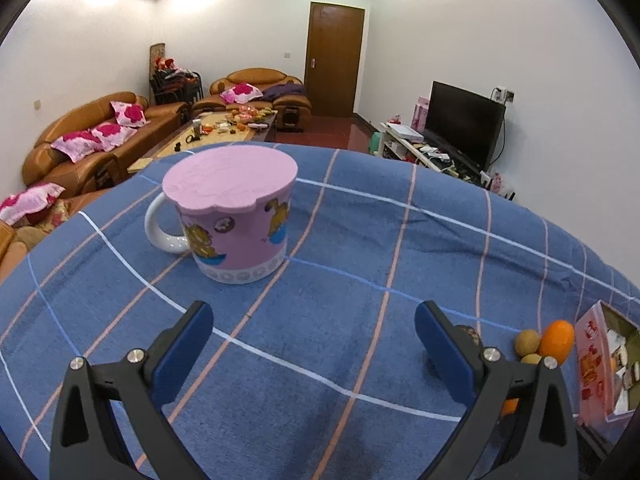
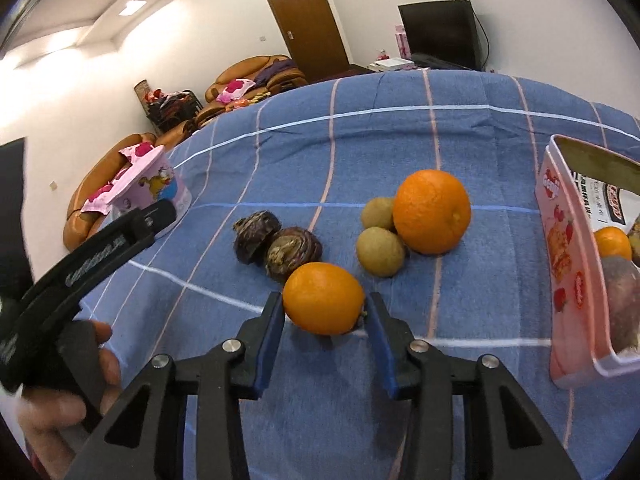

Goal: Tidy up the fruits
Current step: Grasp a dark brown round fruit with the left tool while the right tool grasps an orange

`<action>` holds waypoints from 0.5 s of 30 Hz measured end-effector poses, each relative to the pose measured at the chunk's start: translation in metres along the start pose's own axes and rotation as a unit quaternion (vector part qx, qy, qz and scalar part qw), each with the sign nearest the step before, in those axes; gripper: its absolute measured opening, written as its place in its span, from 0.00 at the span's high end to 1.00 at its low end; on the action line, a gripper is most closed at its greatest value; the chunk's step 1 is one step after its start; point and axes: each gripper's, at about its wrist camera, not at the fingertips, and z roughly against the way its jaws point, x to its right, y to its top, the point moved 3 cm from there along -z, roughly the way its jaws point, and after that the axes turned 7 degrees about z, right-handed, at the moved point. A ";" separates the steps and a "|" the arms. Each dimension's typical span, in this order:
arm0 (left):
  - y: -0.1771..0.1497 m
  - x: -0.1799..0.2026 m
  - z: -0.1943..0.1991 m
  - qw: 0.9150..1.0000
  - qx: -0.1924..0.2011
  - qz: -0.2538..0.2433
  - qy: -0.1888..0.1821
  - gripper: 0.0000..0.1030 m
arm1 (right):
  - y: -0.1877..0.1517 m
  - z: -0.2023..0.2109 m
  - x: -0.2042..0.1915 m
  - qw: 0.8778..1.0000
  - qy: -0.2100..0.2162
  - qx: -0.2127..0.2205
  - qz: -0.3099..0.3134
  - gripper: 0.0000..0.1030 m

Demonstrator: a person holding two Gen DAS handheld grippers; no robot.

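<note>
Two grippers over a blue checked tablecloth (image 1: 320, 340), both angled down at it. Left gripper (image 1: 314, 344): jaws wide apart, nothing between them, only bare cloth under the blue pads; it points toward a pink cartoon mug (image 1: 236, 232) with a white handle on its left, standing upright and covered by a pink lid (image 1: 230, 180). In the right wrist view the left gripper's black body comes in from the left edge, a bare hand (image 2: 60, 384) wrapped around its grip.

Right gripper (image 2: 326, 322): narrowed around a small orange (image 2: 324, 298) that sits on the cloth; left pad touching the fruit's side, right pad at its stem end, contact there looks made but a sliver of gap can't be ruled out.

Loose fruit on the cloth behind it: two dark brown wrinkled fruits (image 2: 276, 246) touching each other, just behind-left of the small orange; two greenish-brown round fruits (image 2: 380, 240) touching each other, with a large orange (image 2: 432, 212) pressed against them on the right.

Container: pink open box (image 2: 568, 280) at the right edge of the cloth, printed sides, well apart from the mug. Inside: one orange (image 2: 612, 242) and one dull purplish-grey fruit (image 2: 624, 300); something brownish at the far edge, too cropped to tell.
</note>
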 end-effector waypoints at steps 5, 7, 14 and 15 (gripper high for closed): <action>-0.003 0.005 -0.001 0.999 -0.014 0.006 -0.033 0.00 | -0.013 0.035 0.007 0.999 -0.018 0.040 0.023 0.58; -0.006 0.010 -0.003 0.998 -0.024 0.004 -0.050 0.02 | -0.018 0.049 0.014 0.998 -0.024 0.055 0.026 0.58; -0.016 0.048 -0.019 0.993 -0.078 -0.013 -0.088 0.21 | -0.016 0.066 0.027 0.994 -0.051 0.091 0.026 0.58; -0.017 0.056 -0.022 0.993 -0.080 -0.023 -0.083 0.22 | -0.017 0.067 0.027 0.994 -0.050 0.092 0.029 0.58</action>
